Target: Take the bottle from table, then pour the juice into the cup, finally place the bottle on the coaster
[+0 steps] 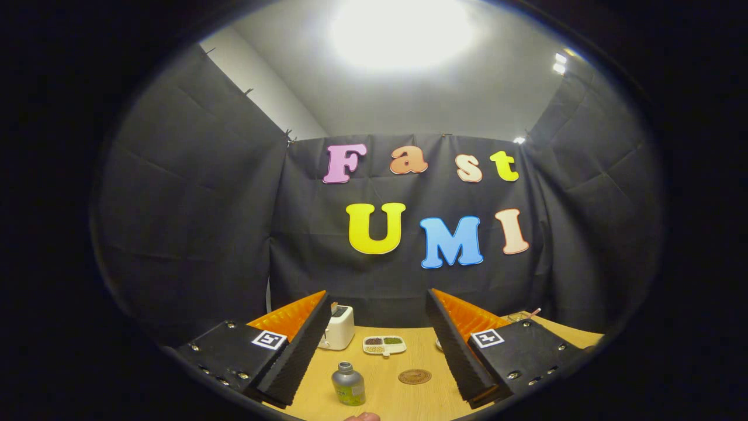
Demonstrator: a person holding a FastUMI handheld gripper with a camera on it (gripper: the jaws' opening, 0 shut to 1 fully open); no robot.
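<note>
Toaster (339,326) stands at the lower left of centre on the table (385,397), a small divided dish (384,345) to its right. Bottle (348,384) stands upright low in the frame, between the spread fingers of the gripper (374,390), nearer the left one, untouched. The coaster (415,376) lies just right of it.

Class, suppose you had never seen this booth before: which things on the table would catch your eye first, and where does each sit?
The small bottle stands upright between the fingers of the open tool, nearer its left finger. A round brown coaster lies on the table to the bottle's right. Beyond them sit a white toaster and a divided snack dish.
</note>
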